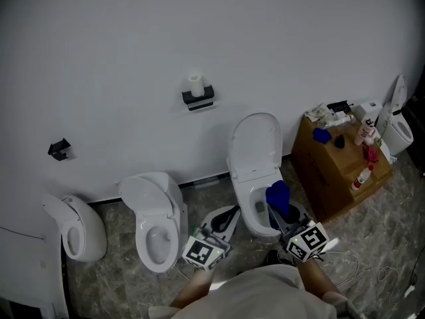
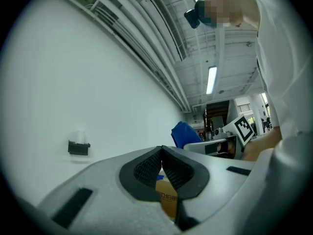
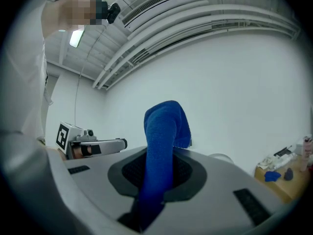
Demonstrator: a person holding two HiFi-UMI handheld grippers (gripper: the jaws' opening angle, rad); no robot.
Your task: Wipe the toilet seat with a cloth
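Toilet seat [image 1: 248,208] wiping is judged not yet begun. The seat is seen on the white toilet against the wall, with the lid [image 1: 255,141] raised behind it, presumably so that the rim is left free for the wipe. The blue cloth [image 1: 278,198] is pinched by the right hand-held gripper [image 1: 283,216]. Its jaws are clamped on a lower fold, so the rest of the fabric stands up past the tips as a loose bundle, ready to be pressed flat. The cloth is held over the bowl, at the right side of the seat, probably so that it can be lowered onto the rim in one short move. Whether it already touches the seat cannot be settled, since the head view is dim and the cloth covers that spot.

The left hand-held gripper [image 1: 229,213] is held just beside the toilet on its left. Its jaws are pressed together with nothing between them, and it is apparently parked out of the way. A cardboard box [image 1: 332,171] is seen to the right of the toilet and a second toilet [image 1: 156,221] to the left.
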